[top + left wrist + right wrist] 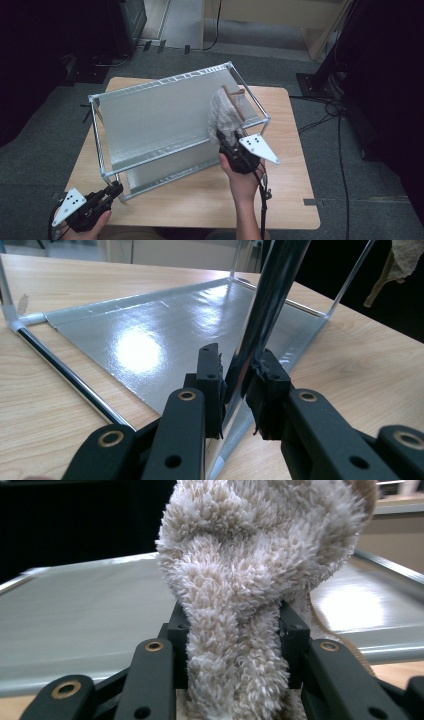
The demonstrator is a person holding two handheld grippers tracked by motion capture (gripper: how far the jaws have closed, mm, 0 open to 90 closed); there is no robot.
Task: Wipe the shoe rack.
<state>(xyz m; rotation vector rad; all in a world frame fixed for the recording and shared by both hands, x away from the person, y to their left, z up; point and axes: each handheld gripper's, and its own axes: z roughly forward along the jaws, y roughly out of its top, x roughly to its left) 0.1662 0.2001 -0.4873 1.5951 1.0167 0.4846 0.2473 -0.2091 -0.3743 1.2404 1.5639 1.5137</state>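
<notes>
Fluffy beige slipper point(250, 595), thick-piled and soft with a tan sole edge, is pinched between the black jaws of the right gripper point(223, 137) and held over the upper shelf at the right end of the metal rack point(165, 125). Nearer the person, the left gripper point(116, 189) clamps narrowly on a chrome post point(270, 305) at the rack's front-left corner. The rack has 2 flat silver shelves, glossy, framed by thin round tubing, and stands on a light wooden table point(290, 200). No writing is legible.
</notes>
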